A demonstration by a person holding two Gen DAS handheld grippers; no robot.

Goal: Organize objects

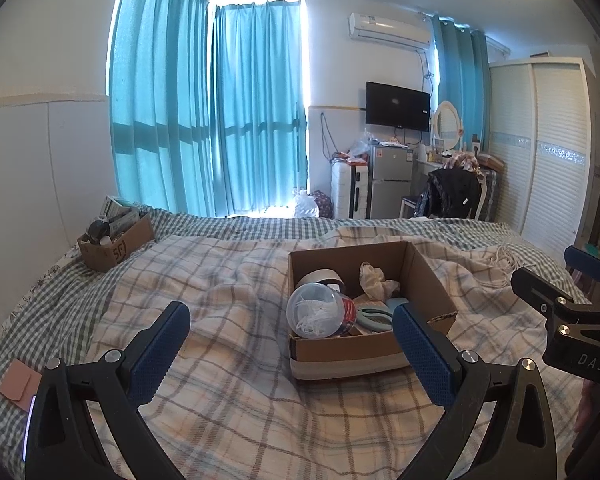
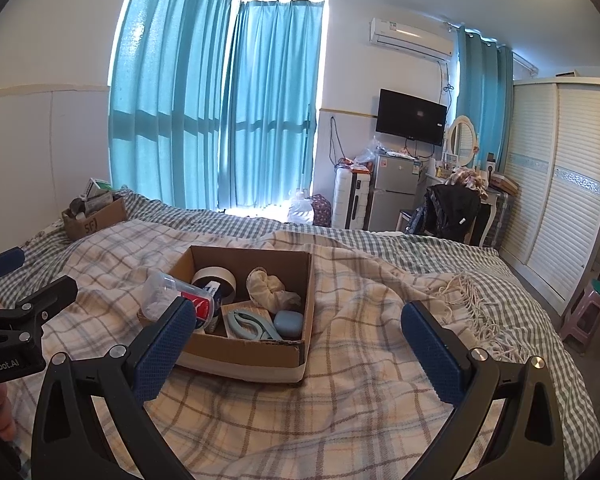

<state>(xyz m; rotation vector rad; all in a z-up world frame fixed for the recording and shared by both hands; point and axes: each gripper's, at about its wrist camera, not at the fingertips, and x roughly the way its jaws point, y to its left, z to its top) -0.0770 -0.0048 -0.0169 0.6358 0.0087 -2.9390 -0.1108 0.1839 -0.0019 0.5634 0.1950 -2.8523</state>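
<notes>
An open cardboard box [image 1: 428, 276] [image 2: 256, 354] sits on the plaid blanket in the middle of the bed. It holds a clear plastic jar with a red label [image 1: 318, 310] [image 2: 168, 294], a tape roll [image 1: 320, 278] [image 2: 214, 278], a crumpled cream cloth [image 1: 374, 276] [image 2: 270, 286], light-blue scissors [image 1: 374, 316] [image 2: 248, 324] and a small blue case [image 2: 288, 322]. My left gripper [image 1: 292, 320] is open and empty just in front of the box. My right gripper [image 2: 300, 320] is open and empty, near the box's right front corner.
A second cardboard box [image 1: 114, 240] [image 2: 92, 216] full of items stands at the bed's far left corner. A pink card [image 1: 18, 384] lies at the left bed edge. A wardrobe [image 2: 560, 184], fridge [image 2: 392, 192], chair and stool [image 2: 588, 312] stand beyond.
</notes>
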